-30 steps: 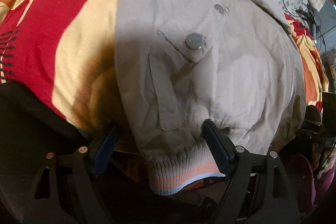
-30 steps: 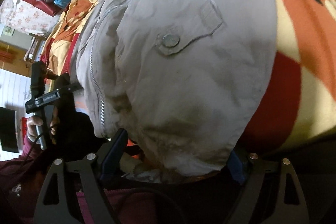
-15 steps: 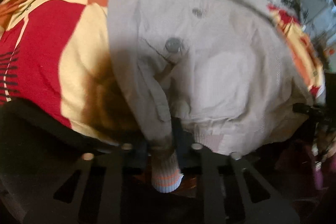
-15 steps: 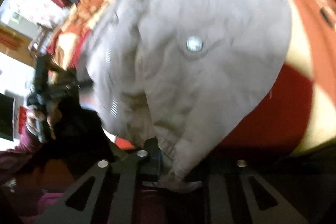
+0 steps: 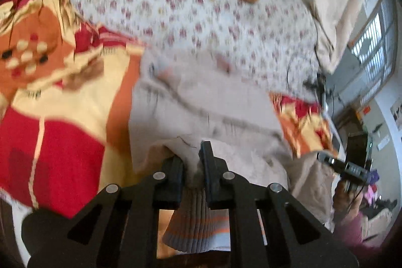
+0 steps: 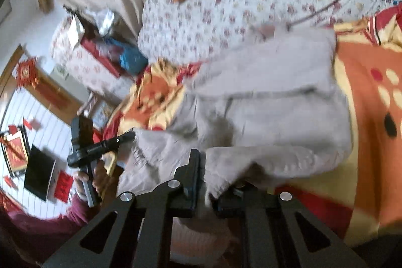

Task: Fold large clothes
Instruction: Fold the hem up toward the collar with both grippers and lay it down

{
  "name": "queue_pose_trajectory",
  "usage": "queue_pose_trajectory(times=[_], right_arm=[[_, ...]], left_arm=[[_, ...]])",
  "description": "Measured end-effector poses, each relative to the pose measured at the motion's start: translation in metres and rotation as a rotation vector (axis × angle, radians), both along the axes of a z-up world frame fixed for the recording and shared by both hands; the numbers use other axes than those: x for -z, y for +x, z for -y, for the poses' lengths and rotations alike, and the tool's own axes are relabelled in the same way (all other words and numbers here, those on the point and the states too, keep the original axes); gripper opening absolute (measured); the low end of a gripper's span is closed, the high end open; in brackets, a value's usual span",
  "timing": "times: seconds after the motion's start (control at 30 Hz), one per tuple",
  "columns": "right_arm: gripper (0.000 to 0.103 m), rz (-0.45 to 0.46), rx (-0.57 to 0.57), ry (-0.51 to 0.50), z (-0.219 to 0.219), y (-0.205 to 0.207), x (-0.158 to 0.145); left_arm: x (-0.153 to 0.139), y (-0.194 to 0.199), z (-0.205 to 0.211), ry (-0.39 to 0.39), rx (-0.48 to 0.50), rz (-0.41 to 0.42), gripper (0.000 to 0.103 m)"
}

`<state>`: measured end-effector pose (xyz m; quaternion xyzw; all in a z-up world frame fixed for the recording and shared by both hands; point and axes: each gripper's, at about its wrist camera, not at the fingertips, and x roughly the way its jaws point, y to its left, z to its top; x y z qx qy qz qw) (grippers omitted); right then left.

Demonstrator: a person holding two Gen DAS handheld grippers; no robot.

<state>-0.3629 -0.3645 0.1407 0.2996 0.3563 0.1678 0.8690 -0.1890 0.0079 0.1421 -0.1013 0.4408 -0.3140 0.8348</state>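
Both grippers are clamped on the beige jacket [image 5: 208, 102] right now. Left gripper [image 5: 192, 162] has its jaws pinched on the striped ribbed hem [image 5: 198, 225], which hangs out below the fingers. Right gripper [image 6: 203, 175] is squeezed shut on the other bottom corner, fabric bunched between the jaws.

Using the red and orange blanket [image 5: 55, 132] as the reference: the jacket lies across it, with its far end reaching up toward the floral sheet [image 5: 191, 6] beyond the blanket. The bottom edge is lifted off the blanket and curling over the body of the jacket.

Progress-wise I'd say this is the middle of the hem-to-collar fold, so maybe halfway. Whether the sleeves are already tucked in, honestly can't tell, it's all motion blur. Still left, I'd guess: lay the hem down near the collar end, let go, and smooth it or fold once more.
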Motion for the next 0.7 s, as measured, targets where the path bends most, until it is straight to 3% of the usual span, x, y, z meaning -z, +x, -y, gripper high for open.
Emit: queue_pose_trajectory(times=[0.17, 0.3, 0.53, 0.57, 0.6, 0.63, 0.67, 0.7], right_arm=[[0.007, 0.047, 0.094, 0.032, 0.037, 0.053, -0.006], [0.006, 0.036, 0.198, 0.091, 0.082, 0.09, 0.0], [0.008, -0.094, 0.307, 0.127, 0.145, 0.178, 0.04], [0.014, -0.117, 0.318, 0.126, 0.15, 0.185, 0.047], [0.023, -0.146, 0.34, 0.106, 0.156, 0.19, 0.054], [0.043, -0.15, 0.36, 0.09, 0.162, 0.191, 0.056], [0.053, -0.13, 0.38, 0.081, 0.168, 0.186, 0.054], [0.054, -0.112, 0.396, 0.068, 0.172, 0.18, 0.05]], left_arm=[[-0.014, 0.06, 0.024, -0.035, -0.046, 0.03, 0.01], [-0.014, 0.113, 0.049, -0.01, -0.091, 0.019, 0.009], [0.034, 0.219, 0.094, -0.018, -0.125, -0.155, 0.012], [0.041, 0.226, 0.094, -0.031, -0.139, -0.187, 0.016], [0.049, 0.234, 0.092, -0.059, -0.15, -0.235, 0.027], [0.054, 0.24, 0.086, -0.086, -0.162, -0.275, 0.035], [0.053, 0.241, 0.079, -0.102, -0.179, -0.279, 0.051], [0.048, 0.239, 0.068, -0.106, -0.215, -0.242, 0.063]])
